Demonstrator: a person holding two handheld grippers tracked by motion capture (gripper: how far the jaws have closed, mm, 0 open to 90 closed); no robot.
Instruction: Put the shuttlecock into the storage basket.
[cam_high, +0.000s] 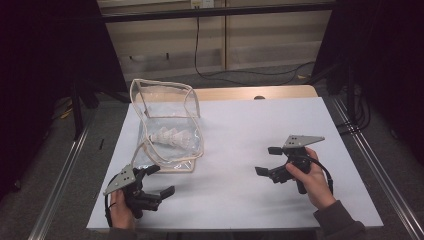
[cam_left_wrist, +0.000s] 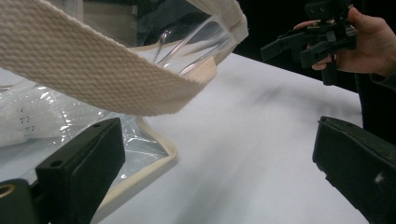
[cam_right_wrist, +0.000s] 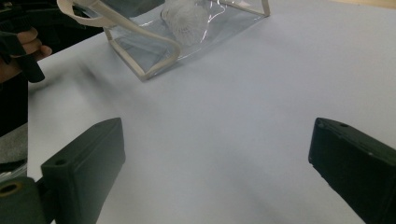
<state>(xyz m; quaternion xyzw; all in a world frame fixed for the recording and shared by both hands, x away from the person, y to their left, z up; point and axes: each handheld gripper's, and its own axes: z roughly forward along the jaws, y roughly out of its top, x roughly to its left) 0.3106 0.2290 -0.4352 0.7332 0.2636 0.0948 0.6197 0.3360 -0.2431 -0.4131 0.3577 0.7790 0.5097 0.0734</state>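
Observation:
A clear plastic bag (cam_high: 167, 120) with cream fabric trim lies at the left of the white table (cam_high: 250, 130), its mouth open toward the far side. White shuttlecocks (cam_high: 172, 136) lie inside it, also seen through the plastic (cam_right_wrist: 187, 16). My left gripper (cam_high: 161, 180) stands open just in front of the bag's near corner, with the bag's cream strap (cam_left_wrist: 93, 65) hanging close above its jaws. My right gripper (cam_high: 267, 160) is open over bare table at the right, jaws pointing left toward the bag (cam_right_wrist: 154, 42). Nothing sits between either pair of jaws.
A strip of bare wood (cam_high: 250, 93) shows at the table's far edge. Black cables (cam_high: 240, 75) run across the floor behind it. Metal rails (cam_high: 65, 170) flank the table on both sides.

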